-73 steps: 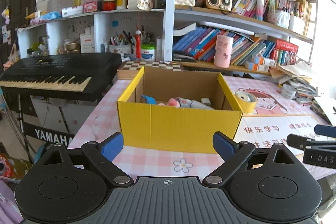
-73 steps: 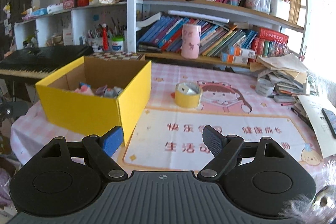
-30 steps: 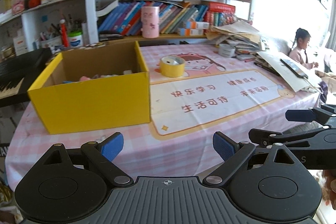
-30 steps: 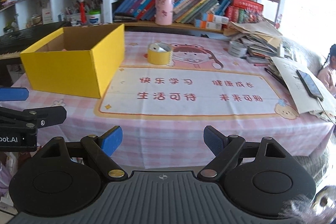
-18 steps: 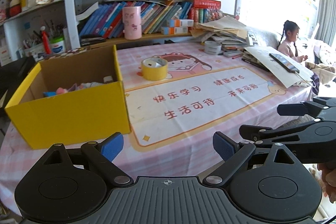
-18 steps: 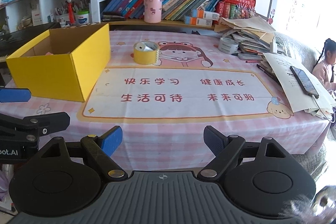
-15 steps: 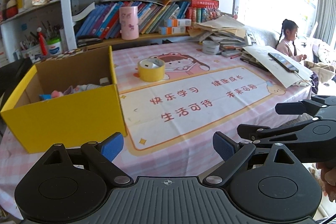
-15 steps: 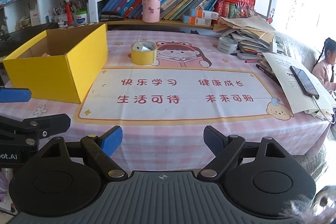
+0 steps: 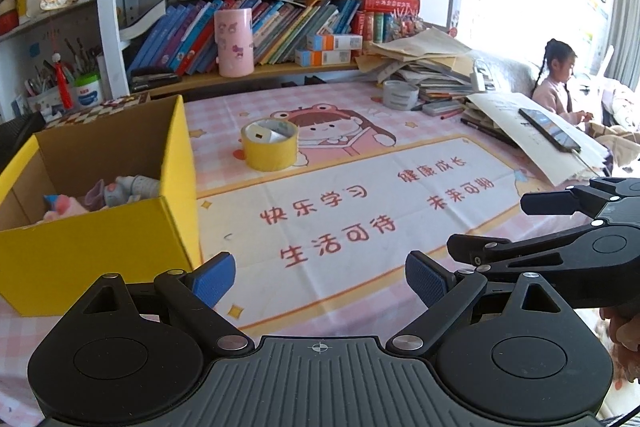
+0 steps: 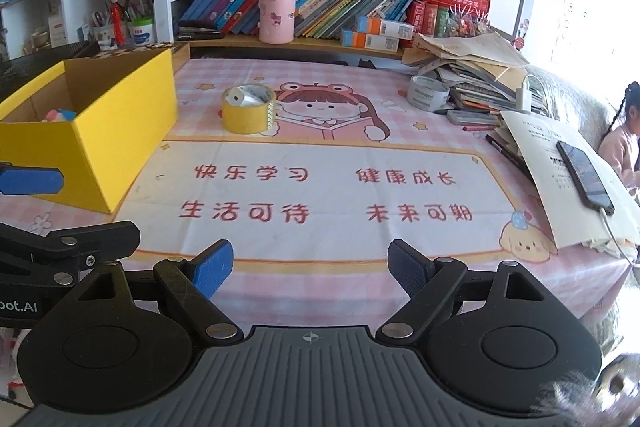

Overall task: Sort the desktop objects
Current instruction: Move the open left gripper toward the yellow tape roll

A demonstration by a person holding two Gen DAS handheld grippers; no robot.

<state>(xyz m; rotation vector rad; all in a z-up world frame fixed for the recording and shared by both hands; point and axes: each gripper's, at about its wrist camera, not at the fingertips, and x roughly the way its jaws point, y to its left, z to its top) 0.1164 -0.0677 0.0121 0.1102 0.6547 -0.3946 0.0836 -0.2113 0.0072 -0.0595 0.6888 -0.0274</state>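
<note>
1. Both claws are wide apart and hold nothing. The left gripper (image 9: 320, 277) and the right gripper (image 10: 310, 265) hang over the near edge of the table (image 10: 320, 75), side by side.
2. The yellow tape roll (image 10: 249, 109) stands on the pink cartoon mat (image 10: 320, 187), well apart from both claws and a little way from the yellow box (image 9: 100, 223). It looks like the next thing to sort.
3. The roll is round and smooth. A claw that pinches only its edge could make it pop out and roll away.
4. A small white thing sits inside the roll. It might fall out when the roll is lifted.
5. The box already holds small toys (image 9: 108, 193). A claw that comes in low could bump the box wall and push the box.
6. The grippers are close together. They might knock each other if both go for the roll.
7. A phone (image 10: 584, 175) lies on papers at the right edge. A wide swing could knock it off.
</note>
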